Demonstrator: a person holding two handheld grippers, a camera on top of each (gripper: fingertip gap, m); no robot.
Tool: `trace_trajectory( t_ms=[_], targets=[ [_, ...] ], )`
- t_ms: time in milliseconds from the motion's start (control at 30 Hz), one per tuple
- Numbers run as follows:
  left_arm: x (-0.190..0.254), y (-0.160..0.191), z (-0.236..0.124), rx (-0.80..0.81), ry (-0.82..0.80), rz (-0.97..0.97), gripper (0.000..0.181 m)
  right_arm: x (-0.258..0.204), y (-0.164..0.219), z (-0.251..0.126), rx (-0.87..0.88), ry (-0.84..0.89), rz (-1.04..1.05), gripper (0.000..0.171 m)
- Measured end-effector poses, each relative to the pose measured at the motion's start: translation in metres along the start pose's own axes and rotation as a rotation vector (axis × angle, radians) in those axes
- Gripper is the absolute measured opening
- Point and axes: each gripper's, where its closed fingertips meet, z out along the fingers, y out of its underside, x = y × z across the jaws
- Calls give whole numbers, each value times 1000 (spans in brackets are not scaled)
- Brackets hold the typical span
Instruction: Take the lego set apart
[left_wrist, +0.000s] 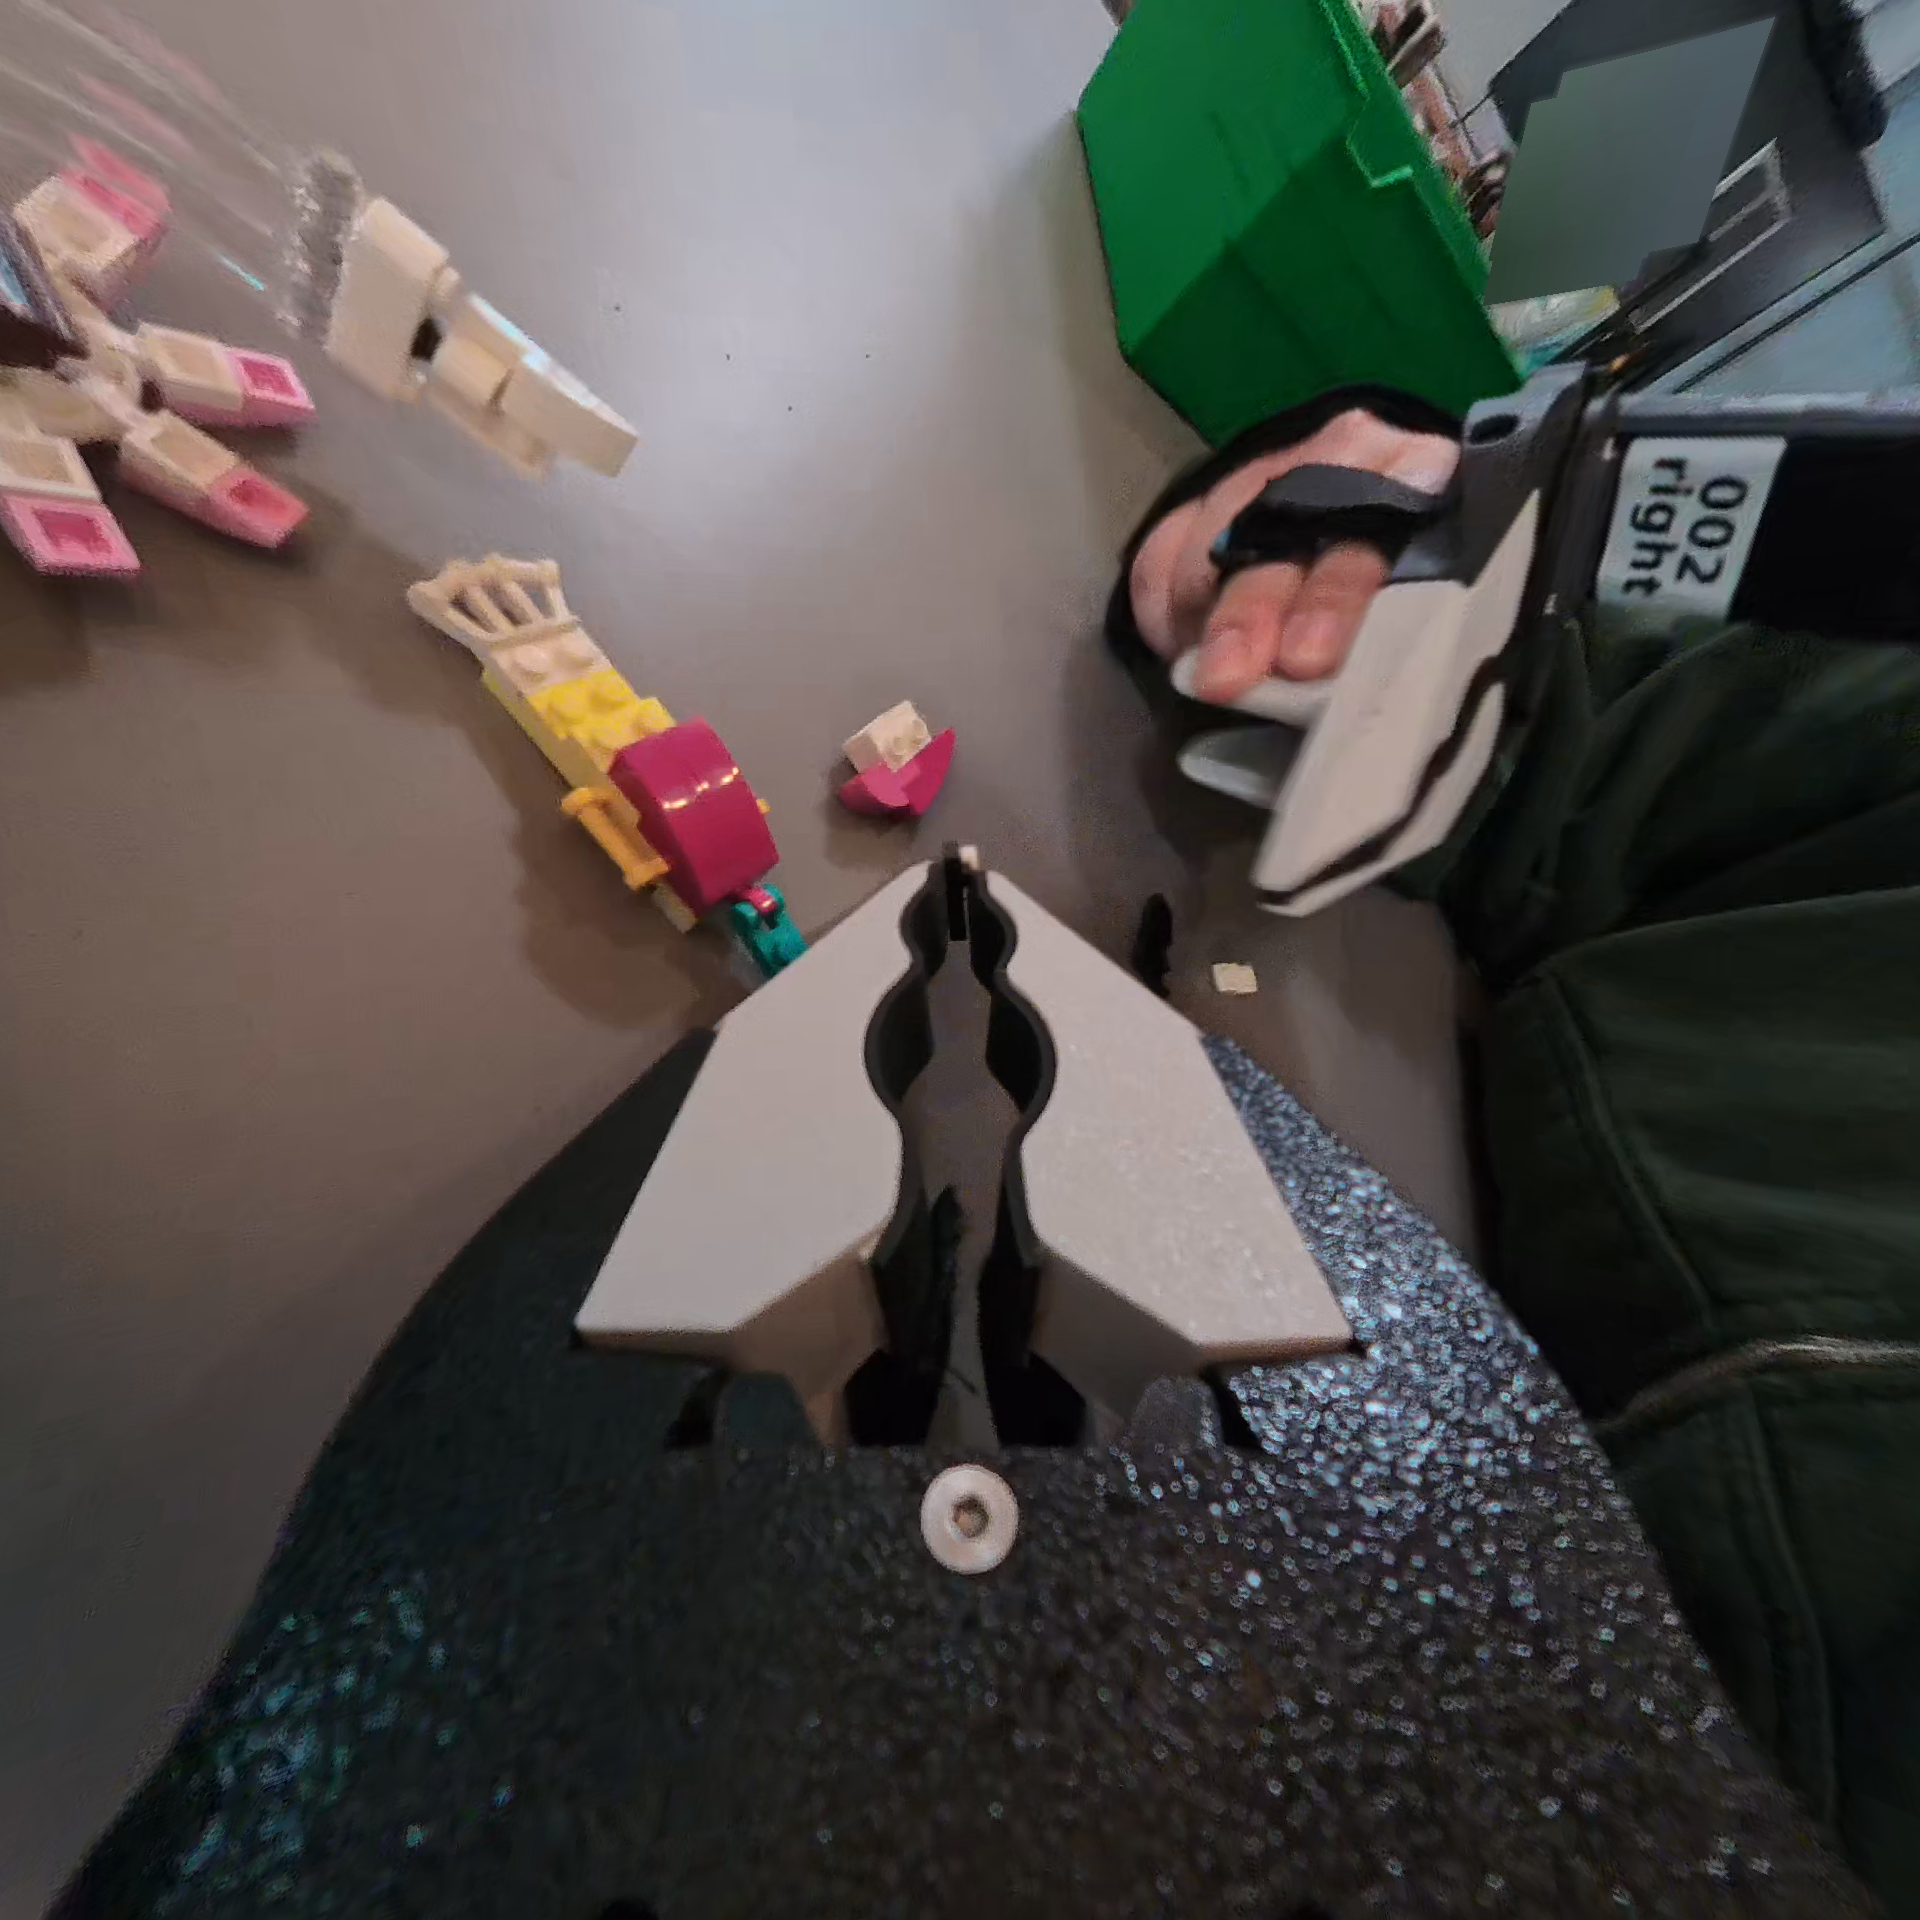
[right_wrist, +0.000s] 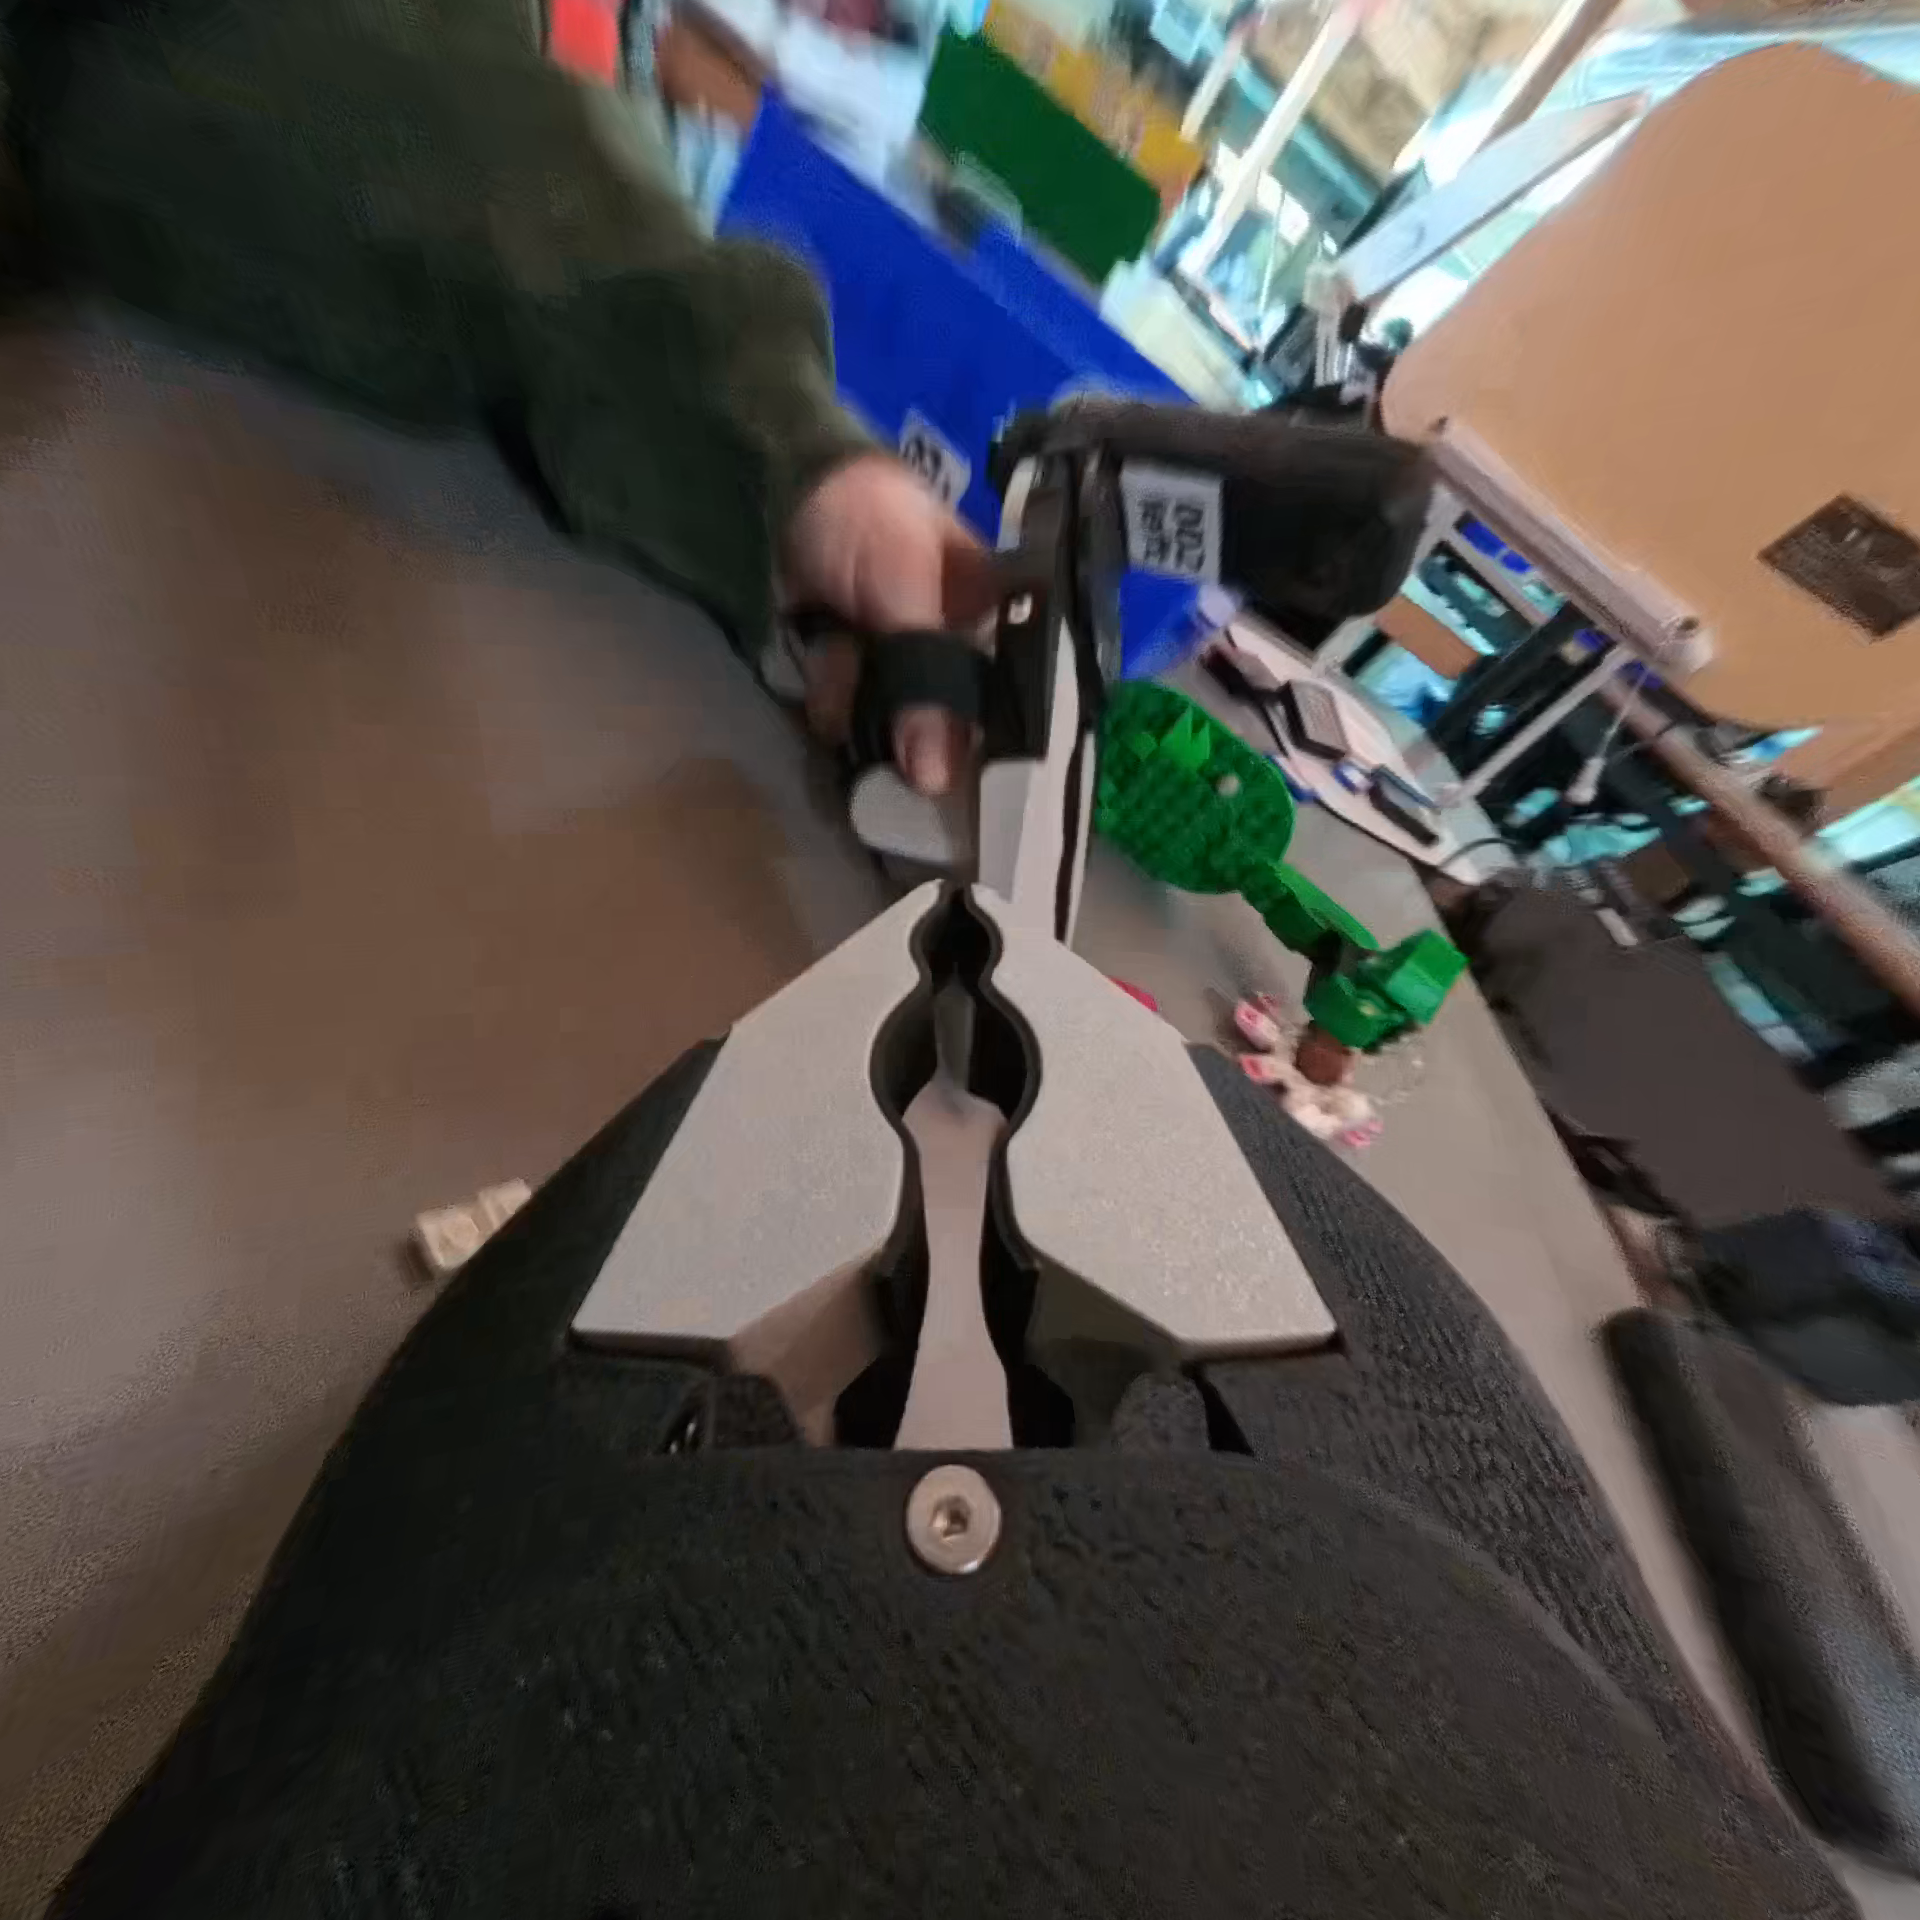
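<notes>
On a grey table (left_wrist: 727, 260), a yellow and magenta lego piece (left_wrist: 634, 758) lies just beyond the left gripper (left_wrist: 961, 868), whose 2 fingers are pressed together. It looks light, rigid; grip its magenta block. Right gripper (right_wrist: 961, 899) also closed, apparently empty.

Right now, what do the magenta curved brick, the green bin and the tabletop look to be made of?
The magenta curved brick: hard moulded plastic, glossy, since a bright highlight runs across its rounded top. The green bin: rigid plastic, smooth with a soft sheen, with moulded ribs and a lipped rim. The tabletop: a smooth grey surface with dull, diffuse reflections; possibly laminate, but its material is unclear.
</notes>
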Motion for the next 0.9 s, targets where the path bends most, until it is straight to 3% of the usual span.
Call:
trace_trajectory(
  t_ms=[200,300,667,833,900],
  targets=[
    [5,0,1,-1,50,-19,3,6,15,7,-96,49,-33,1],
    [9,2,2,-14,72,-18,3,9,32,13,-208,73,-67,12],
    [8,6,3,-42,66,-22,3,1,44,18,-330,27,-54,4],
    [13,2,1,-16,101,0,2,3,35,9,-257,24,-11,2],
    [-6,-3,-2,12,-16,-21,2,-4,5,3,-88,-31,41,0]
  ],
)
